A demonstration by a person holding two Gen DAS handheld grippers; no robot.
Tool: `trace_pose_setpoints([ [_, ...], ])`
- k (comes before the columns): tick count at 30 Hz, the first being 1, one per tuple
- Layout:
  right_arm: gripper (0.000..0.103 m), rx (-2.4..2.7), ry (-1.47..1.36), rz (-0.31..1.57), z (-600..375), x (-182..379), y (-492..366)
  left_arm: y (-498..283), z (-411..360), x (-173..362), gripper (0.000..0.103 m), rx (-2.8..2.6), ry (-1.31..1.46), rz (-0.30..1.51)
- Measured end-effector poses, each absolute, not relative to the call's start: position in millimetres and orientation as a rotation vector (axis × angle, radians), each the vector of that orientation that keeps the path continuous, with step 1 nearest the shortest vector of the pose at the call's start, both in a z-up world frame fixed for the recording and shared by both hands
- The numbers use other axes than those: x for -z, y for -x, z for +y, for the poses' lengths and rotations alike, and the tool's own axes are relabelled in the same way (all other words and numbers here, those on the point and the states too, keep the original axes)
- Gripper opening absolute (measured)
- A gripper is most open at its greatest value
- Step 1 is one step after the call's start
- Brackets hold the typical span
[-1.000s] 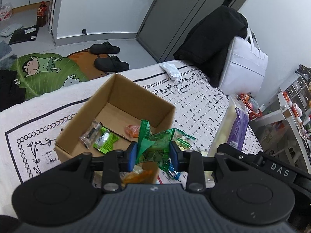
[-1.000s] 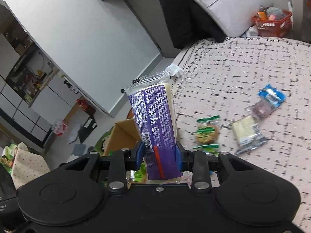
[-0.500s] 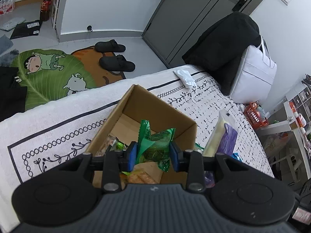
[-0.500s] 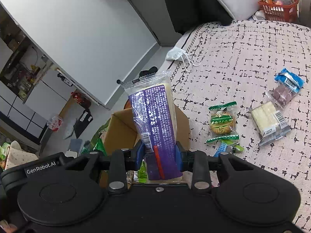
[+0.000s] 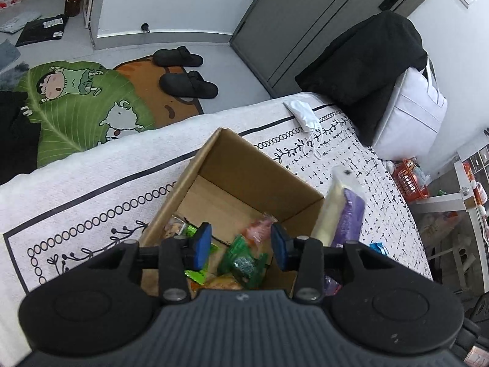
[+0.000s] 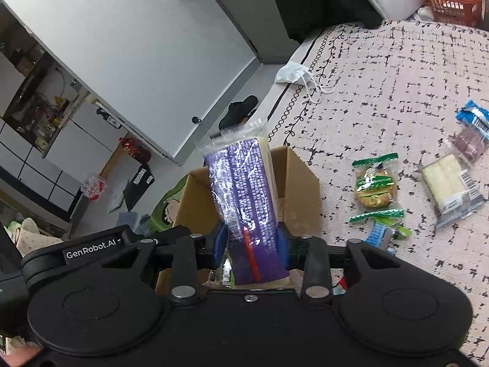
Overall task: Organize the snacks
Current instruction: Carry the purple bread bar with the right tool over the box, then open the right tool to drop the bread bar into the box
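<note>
An open cardboard box (image 5: 244, 165) stands on the patterned cloth and holds several snack packets. My left gripper (image 5: 241, 244) is open above the box; a green packet (image 5: 244, 263) lies loose below it among the others. My right gripper (image 6: 250, 244) is shut on a tall purple and cream snack pack (image 6: 244, 202), held upright over the box's near edge (image 6: 293, 183); the pack also shows in the left wrist view (image 5: 342, 214). More snacks lie on the cloth to the right: a green biscuit packet (image 6: 376, 189), a cream bar pack (image 6: 449, 183), a blue packet (image 6: 473, 119).
A white face mask (image 6: 293, 73) lies near the cloth's far edge. A black jacket on a white bag (image 5: 382, 70) sits at the far corner. Slippers (image 5: 183, 70) and a cartoon mat (image 5: 76, 104) are on the floor beyond.
My left gripper has opened and let go of the green packet, which has dropped into the box. My right gripper has carried the purple pack closer over the box.
</note>
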State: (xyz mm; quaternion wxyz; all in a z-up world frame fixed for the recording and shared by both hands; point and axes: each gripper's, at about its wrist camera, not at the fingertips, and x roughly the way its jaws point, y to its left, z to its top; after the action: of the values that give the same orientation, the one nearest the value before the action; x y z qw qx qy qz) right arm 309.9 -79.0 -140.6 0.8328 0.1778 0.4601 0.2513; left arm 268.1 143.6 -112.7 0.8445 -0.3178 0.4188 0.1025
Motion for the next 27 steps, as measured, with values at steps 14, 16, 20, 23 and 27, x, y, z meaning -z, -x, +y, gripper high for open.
trace_pose_setpoints([
  [14, 0.06, -0.536, -0.329, 0.95, -89.0, 127.0, -291.5, -246.6, 135.7, 99.6, 0.065, -0.249, 0.652, 0.88],
  [16, 0.072, -0.528, -0.305, 0.933, -93.3, 123.4, -288.0, -241.9, 132.7, 96.0, 0.071, -0.252, 0.648, 0.876],
  [20, 0.08, -0.495, -0.27, 0.909, -105.4, 115.7, -282.2, -235.5, 126.6, 92.1, 0.078, -0.255, 0.643, 0.887],
  [23, 0.083, -0.478, -0.248, 0.914, -116.4, 113.2, -280.4, -230.8, 122.4, 89.5, 0.078, -0.263, 0.642, 0.892],
  [27, 0.087, -0.463, -0.21, 0.905, -130.2, 109.6, -274.6, -223.6, 115.0, 83.2, 0.083, -0.257, 0.639, 0.887],
])
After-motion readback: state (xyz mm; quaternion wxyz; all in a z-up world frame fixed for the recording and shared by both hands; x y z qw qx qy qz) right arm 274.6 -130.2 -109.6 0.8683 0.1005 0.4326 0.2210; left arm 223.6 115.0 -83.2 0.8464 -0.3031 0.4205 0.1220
